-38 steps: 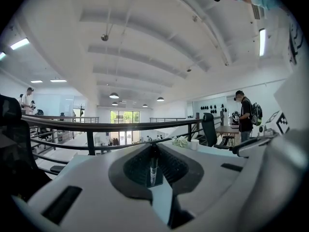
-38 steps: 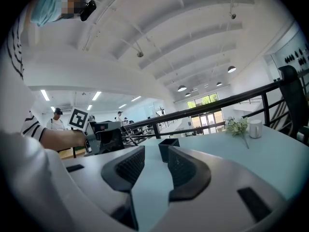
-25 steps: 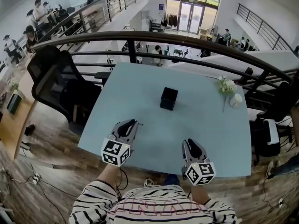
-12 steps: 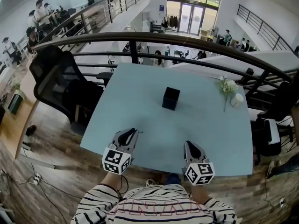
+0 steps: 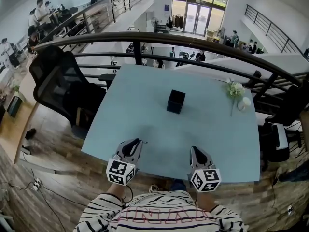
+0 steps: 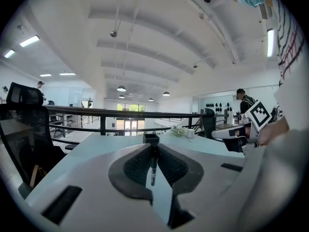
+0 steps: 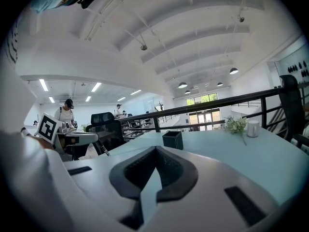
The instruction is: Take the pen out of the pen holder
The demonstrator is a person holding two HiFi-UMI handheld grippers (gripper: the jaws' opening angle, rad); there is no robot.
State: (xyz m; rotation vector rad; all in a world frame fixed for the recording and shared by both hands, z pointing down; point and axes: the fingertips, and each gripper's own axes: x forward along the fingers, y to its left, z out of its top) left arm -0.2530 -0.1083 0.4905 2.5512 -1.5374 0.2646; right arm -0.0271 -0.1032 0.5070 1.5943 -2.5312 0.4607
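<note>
The black square pen holder (image 5: 175, 101) stands upright near the middle of the pale blue table (image 5: 140, 95); it also shows far ahead as a small black box (image 6: 150, 138) and as a box (image 7: 173, 139) in the two gripper views. My left gripper (image 5: 137, 142) is shut on a thin black pen (image 6: 152, 167), which stands crosswise between its jaws (image 6: 153, 151) near the table's front edge, well short of the holder. The right gripper (image 5: 195, 150) hovers beside it over the front edge, its jaws (image 7: 155, 151) shut with nothing in them.
A sprig of white flowers (image 5: 234, 88) and a white cup (image 5: 244, 104) lie at the table's far right. A black office chair (image 5: 58, 86) stands left of the table, and a dark railing (image 5: 193, 40) runs behind it.
My left gripper has drawn back toward the table's front edge with the pen in it. The right gripper has stayed in place.
</note>
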